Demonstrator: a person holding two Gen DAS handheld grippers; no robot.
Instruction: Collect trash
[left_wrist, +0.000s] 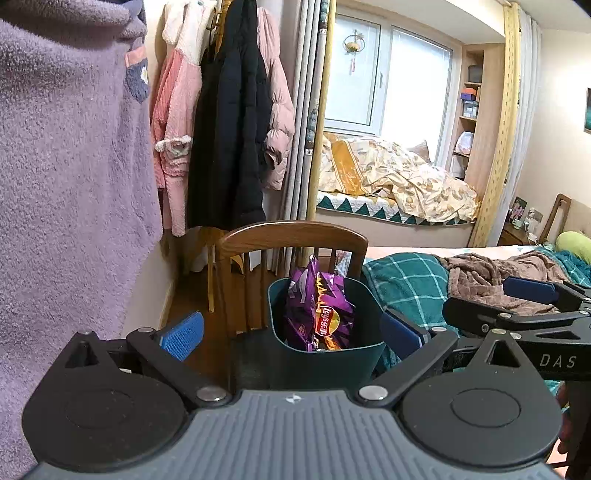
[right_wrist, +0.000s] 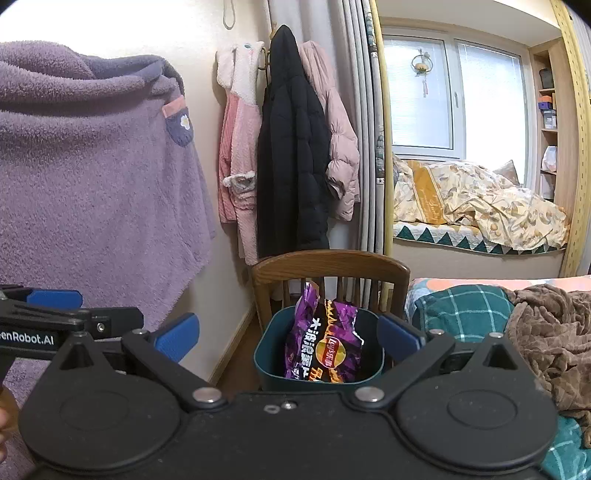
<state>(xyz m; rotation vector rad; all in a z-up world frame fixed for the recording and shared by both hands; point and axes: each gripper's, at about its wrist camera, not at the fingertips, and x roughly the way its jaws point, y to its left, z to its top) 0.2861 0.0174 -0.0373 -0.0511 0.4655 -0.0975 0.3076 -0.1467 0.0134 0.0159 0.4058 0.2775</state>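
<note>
A purple Lay's chip bag (left_wrist: 319, 306) stands upright inside a dark teal bin (left_wrist: 364, 360) on a wooden chair (left_wrist: 291, 236). It also shows in the right wrist view (right_wrist: 325, 341), in the same bin (right_wrist: 267, 350). My left gripper (left_wrist: 291, 332) is open and empty, its blue pads either side of the bin, short of it. My right gripper (right_wrist: 288, 336) is open and empty, also facing the bin. The right gripper's fingers (left_wrist: 532, 290) show at the right of the left wrist view. The left gripper's fingers (right_wrist: 55, 299) show at the left of the right wrist view.
A purple fleece robe (left_wrist: 70, 166) hangs close on the left. Coats (right_wrist: 291, 155) hang on the wall behind the chair (right_wrist: 330, 264). A bed with a teal plaid blanket (right_wrist: 465, 310) and a brown throw (right_wrist: 546, 332) lies to the right. A window seat with bedding (left_wrist: 399, 177) is beyond.
</note>
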